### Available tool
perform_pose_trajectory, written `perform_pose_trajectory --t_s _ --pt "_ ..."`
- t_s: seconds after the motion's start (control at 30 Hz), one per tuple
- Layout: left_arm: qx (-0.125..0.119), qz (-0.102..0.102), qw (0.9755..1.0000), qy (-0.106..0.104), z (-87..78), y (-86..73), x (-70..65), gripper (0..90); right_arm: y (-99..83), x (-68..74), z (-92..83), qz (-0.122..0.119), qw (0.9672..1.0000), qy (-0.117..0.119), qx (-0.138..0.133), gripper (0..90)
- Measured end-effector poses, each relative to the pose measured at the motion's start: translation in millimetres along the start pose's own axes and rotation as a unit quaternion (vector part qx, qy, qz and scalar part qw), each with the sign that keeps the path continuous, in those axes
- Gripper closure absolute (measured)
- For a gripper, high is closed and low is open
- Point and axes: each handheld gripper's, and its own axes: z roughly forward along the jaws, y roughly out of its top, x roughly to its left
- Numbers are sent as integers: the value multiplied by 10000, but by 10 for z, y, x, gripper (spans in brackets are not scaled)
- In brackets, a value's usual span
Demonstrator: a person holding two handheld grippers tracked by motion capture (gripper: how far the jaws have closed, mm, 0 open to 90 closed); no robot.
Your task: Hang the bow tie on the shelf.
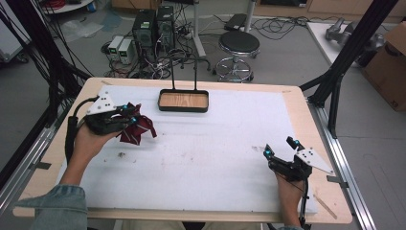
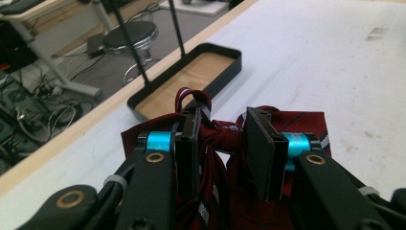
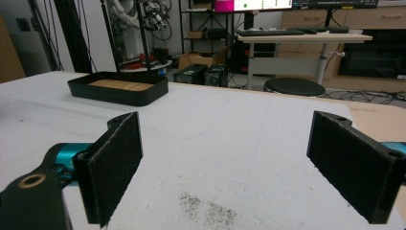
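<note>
Red cloth [image 1: 136,128] in left claw [image 1: 130,113], near table edge [image 1: 72,108].

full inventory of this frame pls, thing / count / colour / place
tie: 1, dark red with stripes, bunched in the left hand-held gripper, table's left
tray: 1, black with a wood floor and two upright rods, far middle of the table
table: 1, white mat on a pale wood top
stool: 1, black seat, chrome legs, floor beyond the table
computer towers: 2, black, floor, far left
left hand-held gripper: 1, black, shut on the tie
right hand-held gripper: 1, black, jaws wide open, near right
</note>
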Motion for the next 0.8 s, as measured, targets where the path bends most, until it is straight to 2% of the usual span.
perform_pose_trajectory --t_s 0.13,0.27,0.4,0.6,0.8 --pt "67 211 9993 -293 109 212 77 666 0 -6 2 23 10000 17 -11 111" --pt "124 378 9976 -575 221 426 183 666 0 -7 4 10 10000 35 -17 111" --pt "178 526 9956 -751 322 616 289 666 0 -8 4 35 10000 51 -24 111" --pt "250 783 9927 -884 504 823 426 666 -2 -8 6 50 10000 69 -3 111" --pt "230 840 9928 -817 648 943 591 666 -3 -16 7 79 9999 63 -9 110"
